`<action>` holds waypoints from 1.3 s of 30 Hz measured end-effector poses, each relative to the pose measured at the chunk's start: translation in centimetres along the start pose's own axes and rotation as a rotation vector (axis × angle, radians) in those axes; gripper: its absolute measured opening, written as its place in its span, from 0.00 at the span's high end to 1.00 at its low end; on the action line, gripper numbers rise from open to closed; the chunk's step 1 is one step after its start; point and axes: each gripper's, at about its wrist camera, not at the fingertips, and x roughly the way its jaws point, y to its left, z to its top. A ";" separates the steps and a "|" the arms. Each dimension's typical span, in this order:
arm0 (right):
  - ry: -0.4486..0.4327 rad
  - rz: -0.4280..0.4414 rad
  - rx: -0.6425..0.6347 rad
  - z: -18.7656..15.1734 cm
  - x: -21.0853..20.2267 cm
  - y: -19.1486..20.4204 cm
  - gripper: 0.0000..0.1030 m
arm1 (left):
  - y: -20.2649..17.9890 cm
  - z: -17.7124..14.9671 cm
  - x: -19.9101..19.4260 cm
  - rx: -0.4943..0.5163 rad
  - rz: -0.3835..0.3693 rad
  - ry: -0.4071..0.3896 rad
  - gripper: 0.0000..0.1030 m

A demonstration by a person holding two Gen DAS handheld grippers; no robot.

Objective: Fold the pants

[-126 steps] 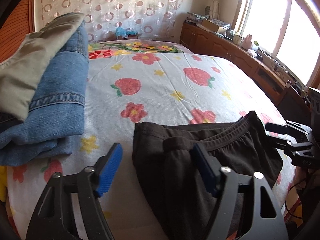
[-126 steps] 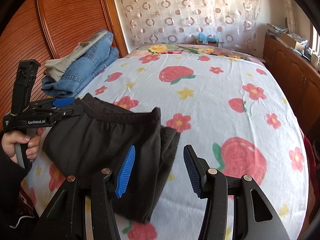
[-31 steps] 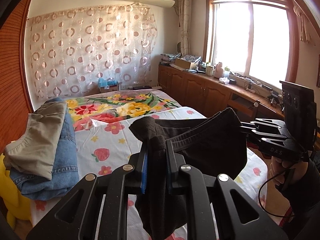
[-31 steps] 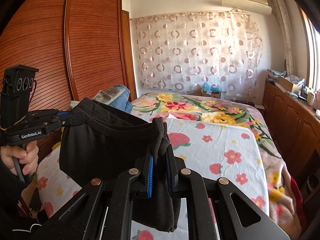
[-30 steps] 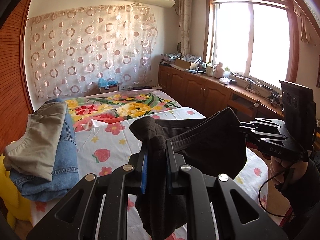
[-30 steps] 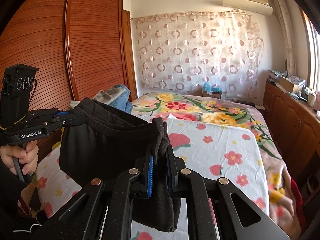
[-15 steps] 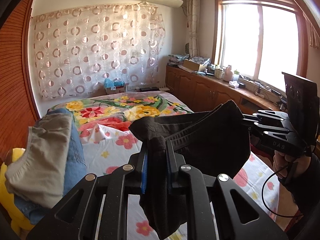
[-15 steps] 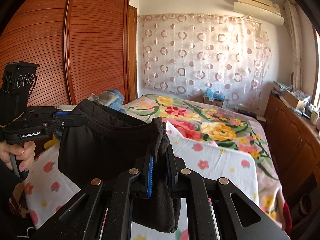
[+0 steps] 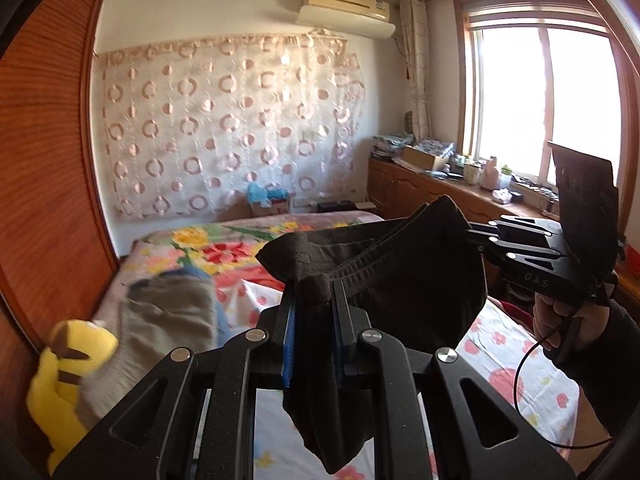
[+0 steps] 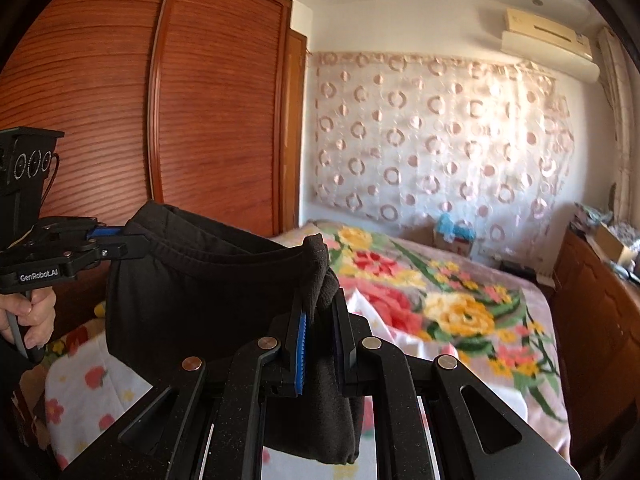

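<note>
Black pants (image 9: pixel 416 280) are up in the air over the bed (image 9: pixel 516 364), stretched btwn both grippers, w/ waistband running across the top. Left gripper (image 9: pixel 313 312) has its fingers (image 9: pixel 289 334) clamped tight on one bunched corner of the pants; fabric hangs down below the pads in a dark fold. Right gripper (image 10: pixel 320 316), seen in its own view, has its fingers (image 10: pixel 301 340) closed on the opposite bunched corner, cloth drooping under it too. From left wrist view the right gripper sits at far right, held by a hand (image 9: pixel 560 316) in a dark sleeve, tips at the pants' edge. From right wrist view the left gripper is at far left, a hand (image 10: pixel 32 312) on its grip, blue pads pinching the waistband end. Bed has a white floral sheet, w/ a brighter flowered blanket (image 10: pixel 440 300) toward the head. On the left side of the bed: a stack of folded clothes (image 9: pixel 168 320), beige on top of denim, blurred, and a yellow plush toy (image 9: pixel 68 376) just beside it near the wooden wardrobe (image 10: pixel 160 120). Patterned curtain (image 9: pixel 224 128) at the back wall, AC unit (image 9: pixel 344 12) above it, window (image 9: pixel 540 96) to the right.
</note>
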 end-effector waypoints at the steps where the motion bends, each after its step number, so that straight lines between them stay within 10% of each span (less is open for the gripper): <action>1: -0.013 0.005 -0.005 0.5 0.3 0.0 0.90 | 0.2 0.3 -0.4 0.007 0.016 -0.006 0.84; 39: 0.004 0.193 -0.155 3.8 14.3 -0.3 0.90 | 10.5 -5.0 -1.8 -0.178 0.200 0.027 0.84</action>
